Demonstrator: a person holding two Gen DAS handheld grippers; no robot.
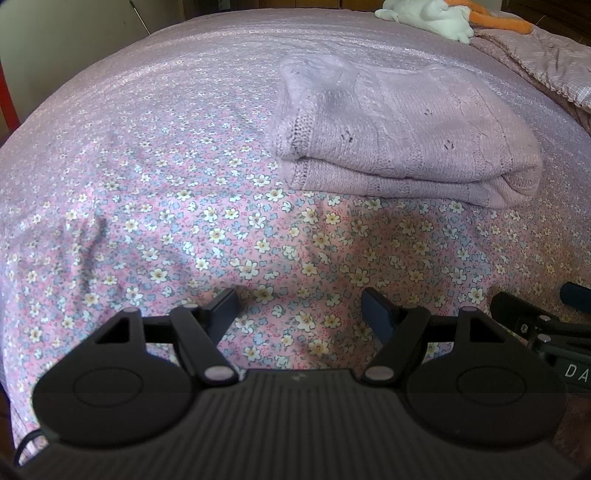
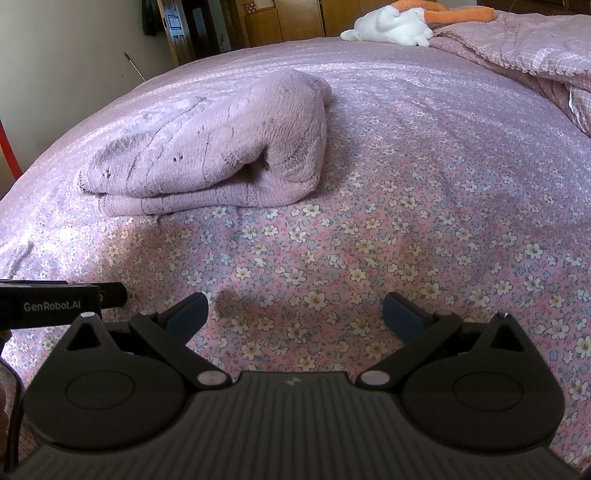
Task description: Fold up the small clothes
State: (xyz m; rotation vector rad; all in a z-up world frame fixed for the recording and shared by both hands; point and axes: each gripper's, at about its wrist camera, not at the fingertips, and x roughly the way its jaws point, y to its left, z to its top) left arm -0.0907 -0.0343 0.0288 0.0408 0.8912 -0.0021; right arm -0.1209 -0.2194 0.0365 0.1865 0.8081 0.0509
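Your left claw (image 1: 299, 310) hangs low over the floral bedsheet (image 1: 166, 221), fingers spread wide with nothing between them. Your right claw (image 2: 295, 314) sits level beside it, likewise parted and empty. The folded lilac knit sweater (image 1: 402, 140) lies on the bed ahead of both, well apart from the fingertips. A white plush toy (image 2: 391, 27) rests at the far edge, next to a rumpled checked quilt (image 2: 524, 51).
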